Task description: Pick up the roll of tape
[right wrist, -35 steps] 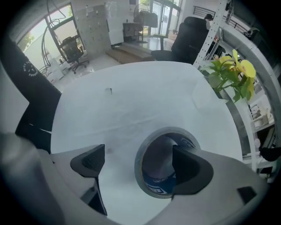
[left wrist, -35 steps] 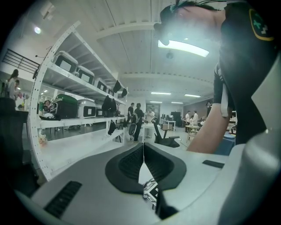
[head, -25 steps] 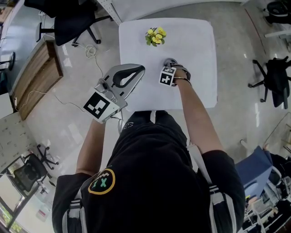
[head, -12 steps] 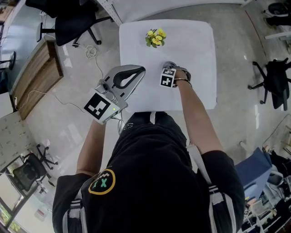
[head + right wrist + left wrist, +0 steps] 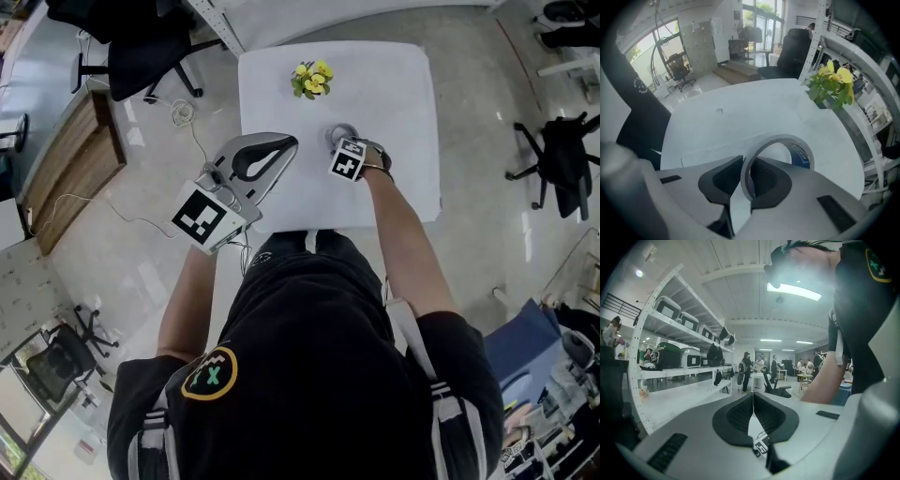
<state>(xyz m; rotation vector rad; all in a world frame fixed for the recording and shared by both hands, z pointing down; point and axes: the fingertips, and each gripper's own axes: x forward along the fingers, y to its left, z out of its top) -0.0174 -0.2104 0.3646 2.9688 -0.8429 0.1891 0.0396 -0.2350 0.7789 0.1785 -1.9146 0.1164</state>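
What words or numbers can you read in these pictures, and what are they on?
"X": a green sign in the yellow-ringed emblem on the person's black shirt.
Blue label inside the roll of tape: white print, too blurred to read.
Left marker cube and right marker cube: black-and-white square patterns only, no letters or numbers.
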